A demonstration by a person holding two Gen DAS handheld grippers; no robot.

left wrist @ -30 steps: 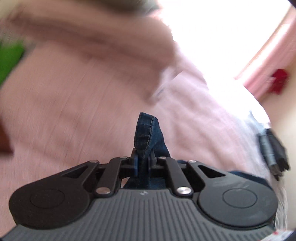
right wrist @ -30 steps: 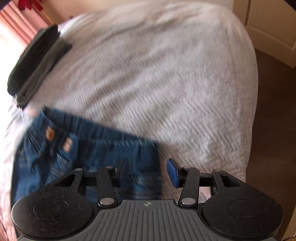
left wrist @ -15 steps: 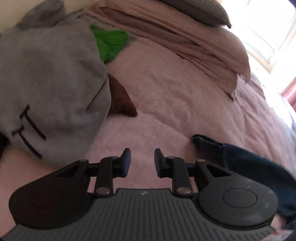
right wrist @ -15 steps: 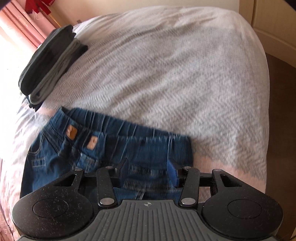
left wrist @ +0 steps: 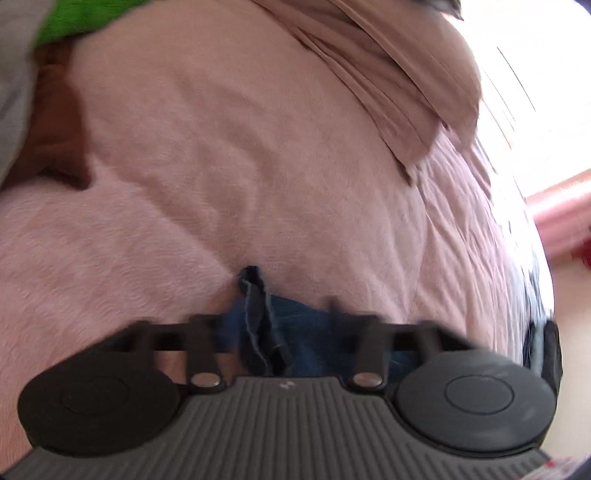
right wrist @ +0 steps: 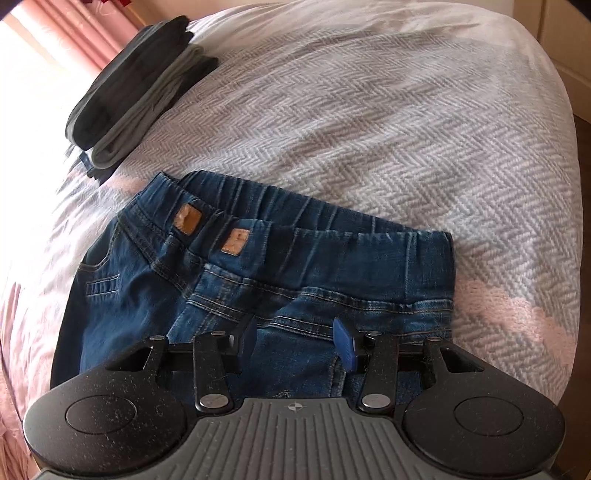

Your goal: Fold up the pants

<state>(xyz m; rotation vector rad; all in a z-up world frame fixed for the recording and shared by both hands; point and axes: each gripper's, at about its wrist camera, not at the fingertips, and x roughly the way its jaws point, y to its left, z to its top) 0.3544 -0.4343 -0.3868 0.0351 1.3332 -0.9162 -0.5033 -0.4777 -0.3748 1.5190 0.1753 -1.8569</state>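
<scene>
Blue jeans [right wrist: 332, 266] lie flat on the bed, elastic waistband toward the far side, two tan labels showing. My right gripper [right wrist: 295, 338] hovers open just above the seat of the jeans, blue pads apart, nothing between them. In the blurred left wrist view a crumpled end of the jeans [left wrist: 253, 295] pokes up from the pink bedspread [left wrist: 258, 166]. My left gripper [left wrist: 279, 317] is open around that denim, its fingers wide on either side and not pinching it.
A folded stack of dark and grey clothes [right wrist: 136, 88] sits at the far left of the herringbone cover [right wrist: 369, 110]. The bed edge drops to floor [right wrist: 581, 147] on the right. A beige pillow [left wrist: 388, 74], a green item [left wrist: 74, 18] and brown cloth [left wrist: 55, 129] lie beyond the left gripper.
My left gripper was shut on a denim end, let go, swung toward a grey sweatshirt, and now is back over the denim, open. The right gripper stayed open while the jeans settled flat under it.
</scene>
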